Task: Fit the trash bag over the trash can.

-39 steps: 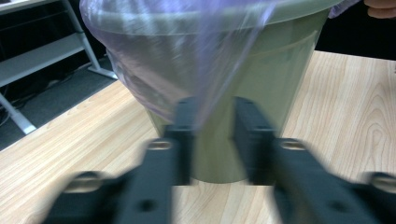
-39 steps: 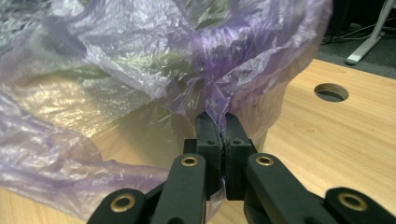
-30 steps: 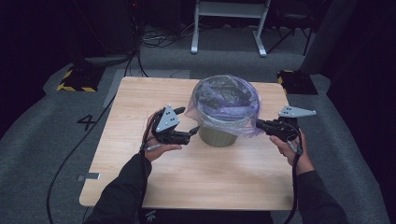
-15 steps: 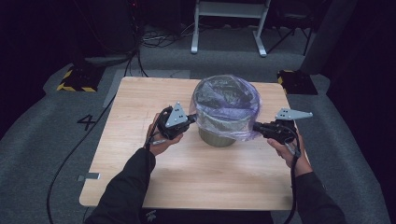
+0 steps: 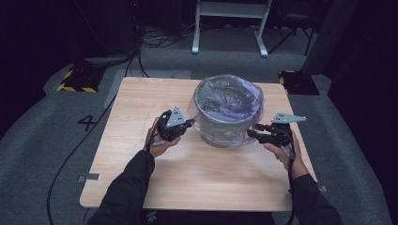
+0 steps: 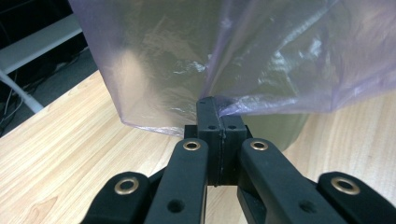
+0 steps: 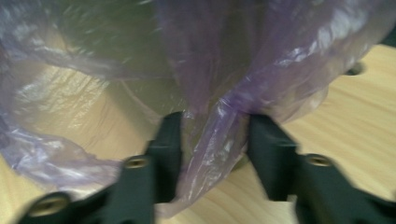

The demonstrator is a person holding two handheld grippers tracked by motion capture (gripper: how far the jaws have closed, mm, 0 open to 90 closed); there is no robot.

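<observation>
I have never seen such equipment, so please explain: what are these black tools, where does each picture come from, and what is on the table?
A person holds a hand tool with two black jaws in each hand. One camera looks down from above; each of the other two rides on a tool, looking along its jaws. On the pale wooden table stands a round grey-green bin lined with a thin, see-through purple plastic bag. The left gripper is shut on the bag's hem. The right gripper has just been opening; a twisted fold of the bag hangs between its parted jaws.
</observation>
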